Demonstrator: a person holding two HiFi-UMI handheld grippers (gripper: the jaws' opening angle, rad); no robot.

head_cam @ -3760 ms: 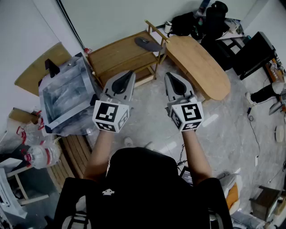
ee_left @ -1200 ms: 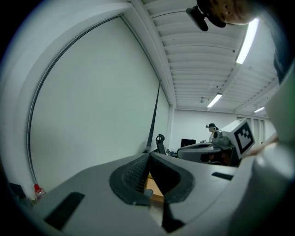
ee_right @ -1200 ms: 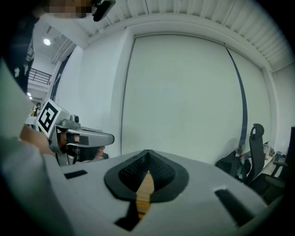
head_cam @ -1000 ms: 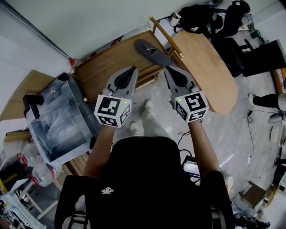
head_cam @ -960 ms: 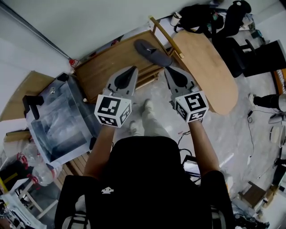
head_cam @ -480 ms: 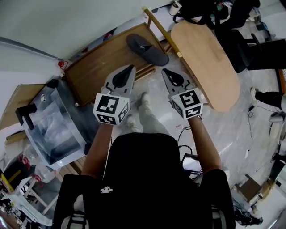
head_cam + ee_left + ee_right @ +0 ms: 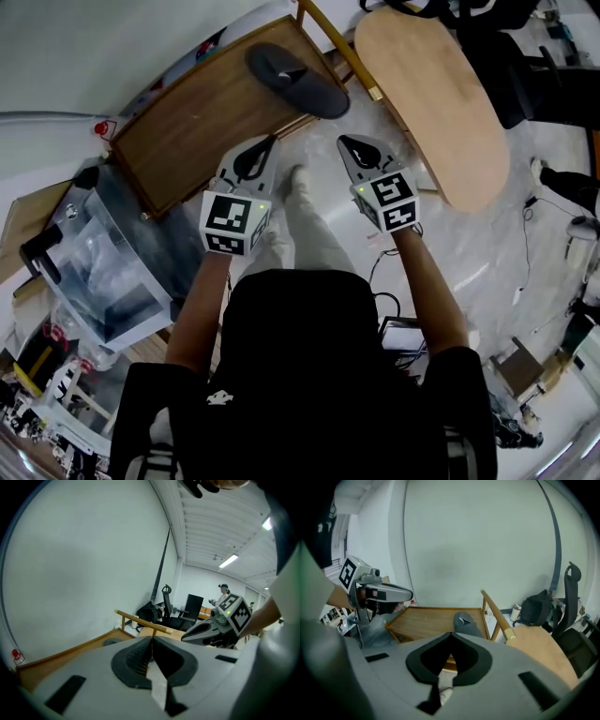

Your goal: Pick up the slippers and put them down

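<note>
Left tongs (image 7: 271, 140) and right tongs (image 7: 341, 141) held out side by side, tilted downward; jaws together, apparently gripping nothing.

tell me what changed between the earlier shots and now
The person has moved closer to the wooden rack. The left gripper and right gripper have come down and now point toward the grey slipper lying on top of it, which looks larger in the head view. Nothing was grasped or let go. Both grippers stay shut and empty, and the slipper has not moved on the rack.
</note>
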